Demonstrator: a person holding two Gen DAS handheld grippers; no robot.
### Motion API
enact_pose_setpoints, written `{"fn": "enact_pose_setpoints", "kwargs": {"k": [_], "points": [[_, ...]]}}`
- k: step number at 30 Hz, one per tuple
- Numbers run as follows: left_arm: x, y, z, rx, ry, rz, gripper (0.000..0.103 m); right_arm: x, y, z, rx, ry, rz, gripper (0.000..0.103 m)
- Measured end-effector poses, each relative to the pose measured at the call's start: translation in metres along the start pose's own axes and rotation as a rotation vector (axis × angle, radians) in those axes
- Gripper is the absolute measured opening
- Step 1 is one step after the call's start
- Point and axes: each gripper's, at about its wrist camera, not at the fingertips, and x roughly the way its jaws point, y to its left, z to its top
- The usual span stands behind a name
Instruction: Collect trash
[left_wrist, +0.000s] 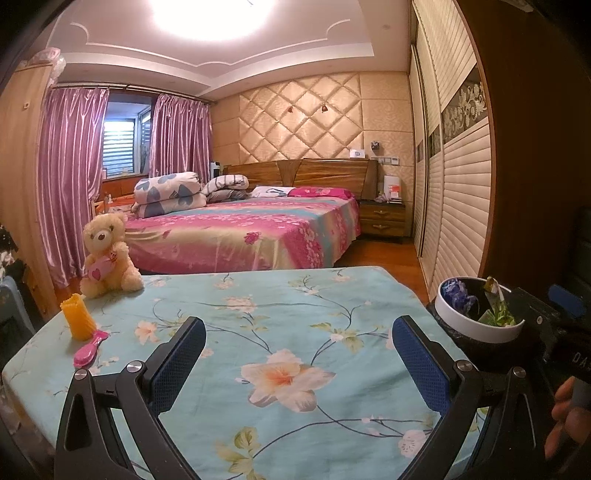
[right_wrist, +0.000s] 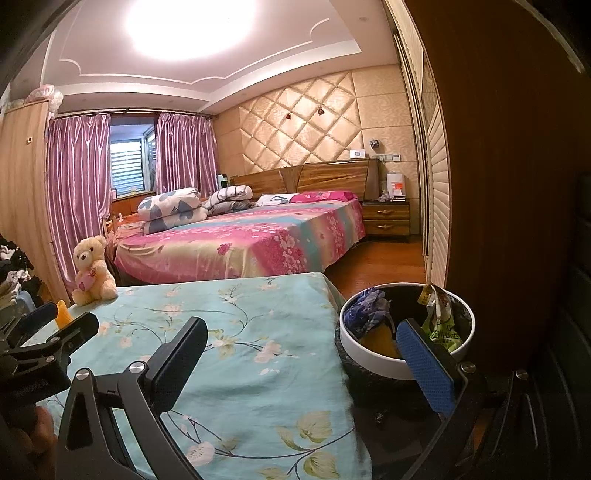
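Observation:
A white-rimmed trash bin (right_wrist: 369, 356) with a dark liner stands just off the table's right edge. Inside lie a crumpled blue-purple wrapper (right_wrist: 365, 312), a green snack packet (right_wrist: 441, 328) and something orange (right_wrist: 380, 339). My right gripper (right_wrist: 301, 341) is open, with its left finger over the tablecloth and its right fingertip over the bin's near rim. My left gripper (left_wrist: 299, 338) is open above the floral tablecloth (left_wrist: 258, 325), with nothing between its fingers. The bin (left_wrist: 476, 314) sits to its right, by the right gripper's body.
On the table's far left stand a teddy bear (left_wrist: 107, 254), an orange ridged cup (left_wrist: 77, 317) and a pink hairbrush (left_wrist: 88, 354). Behind the table is a bed (left_wrist: 240, 236). A sliding wardrobe (left_wrist: 454, 177) runs along the right.

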Motion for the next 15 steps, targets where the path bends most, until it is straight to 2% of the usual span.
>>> {"fn": "enact_pose_setpoints", "kwargs": {"k": [15], "points": [[0.0001, 0.0032, -0.0029, 0.008, -0.008, -0.001, 0.102, -0.0009, 0.0003, -0.0003, -0.003, 0.002, 0.001, 0.103]]}}
